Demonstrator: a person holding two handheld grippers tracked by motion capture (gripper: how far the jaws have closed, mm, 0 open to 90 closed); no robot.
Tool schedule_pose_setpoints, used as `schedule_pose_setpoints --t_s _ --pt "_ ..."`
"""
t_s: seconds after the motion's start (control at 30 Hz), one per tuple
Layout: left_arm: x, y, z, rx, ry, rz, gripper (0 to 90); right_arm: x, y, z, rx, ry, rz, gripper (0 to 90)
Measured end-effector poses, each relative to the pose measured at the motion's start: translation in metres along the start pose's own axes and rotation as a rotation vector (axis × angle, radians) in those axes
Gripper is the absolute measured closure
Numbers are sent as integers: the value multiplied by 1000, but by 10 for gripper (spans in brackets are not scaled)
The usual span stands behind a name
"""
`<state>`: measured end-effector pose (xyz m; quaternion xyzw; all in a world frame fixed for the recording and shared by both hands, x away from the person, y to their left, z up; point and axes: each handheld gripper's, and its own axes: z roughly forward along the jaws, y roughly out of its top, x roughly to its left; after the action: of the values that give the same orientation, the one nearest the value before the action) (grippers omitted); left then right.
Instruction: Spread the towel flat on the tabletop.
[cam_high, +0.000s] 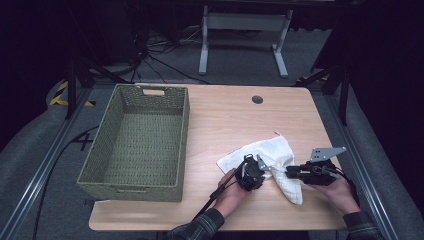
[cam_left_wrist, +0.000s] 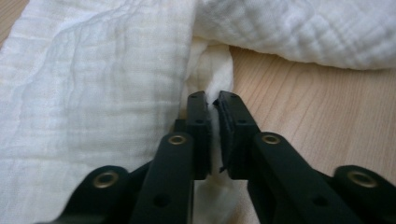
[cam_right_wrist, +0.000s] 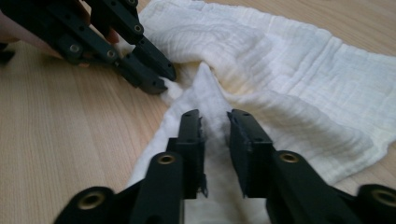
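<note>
Overhead, a white cloth (cam_high: 270, 162) lies crumpled on the table (cam_high: 225, 120) right of a basket (cam_high: 137, 142), between the left gripper (cam_high: 261, 170) and right gripper (cam_high: 289, 172); no writing is legible. Next, the left gripper view: jaws pinch a cloth fold (cam_left_wrist: 212, 121), nearly closed. Lastly, the right gripper view: jaws stand narrowly apart astride a cloth ridge (cam_right_wrist: 212, 126); contact is unclear.

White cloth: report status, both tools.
Left tool shut on white cloth. Right tool open, straddling a fold. Basket stands apart, nothing in the way.
</note>
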<state>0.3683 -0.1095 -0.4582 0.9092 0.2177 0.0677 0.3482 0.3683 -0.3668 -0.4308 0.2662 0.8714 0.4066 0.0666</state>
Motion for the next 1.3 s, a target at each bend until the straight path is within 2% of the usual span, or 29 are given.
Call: schedule_pose_setpoints --t_s 0.07,0.17,0.23,0.33,0.37,0.4,0.57,0.73,0.77,0.83,0.87,0.93,0.97,1.03,1.1,1.2,1.3 --pt "1 0 -1 0 -13 1 863 1 0 0 1 4 -4 886" --pt "2 -1 -3 2 -44 -7 867 1 1 -2 -10 10 -9 897" --pt "1 -1 -4 -4 -45 -9 867 2 1 -4 -16 10 -3 895" --pt "1 -2 -3 4 -50 -6 867 2 2 -5 -41 17 7 696" --pt "1 -2 -2 4 -55 -10 867 3 3 -3 -46 16 11 658" --pt "1 -2 -2 3 -57 -10 867 4 4 1 -40 18 13 633" --pt "2 -2 -2 4 -64 -14 868 6 7 13 -18 13 3 624" --pt "3 -3 -2 -1 -79 -32 869 4 8 20 7 11 -7 863" --pt "3 -4 -1 -18 -77 -38 870 3 8 20 5 13 -7 871" --pt "4 -4 -2 -7 -81 -37 870 3 8 18 5 16 -4 890" --pt "4 -4 -2 -6 -82 -36 870 4 8 18 1 14 -10 855" --pt "4 -4 -2 -6 -82 -36 870 6 10 19 -7 24 -24 705" --pt "4 -3 -2 3 -86 -33 871 9 11 21 -11 14 -27 647" --pt "4 -4 -1 -17 -86 -37 871 12 14 26 -9 16 -27 608" --pt "5 -4 -1 -11 -86 -34 871 13 15 34 14 12 -53 700" --pt "5 -4 -1 -17 -88 -36 871 13 15 38 41 14 -59 874" --pt "5 -4 -1 -18 -90 -37 873 12 14 36 41 21 -47 898"
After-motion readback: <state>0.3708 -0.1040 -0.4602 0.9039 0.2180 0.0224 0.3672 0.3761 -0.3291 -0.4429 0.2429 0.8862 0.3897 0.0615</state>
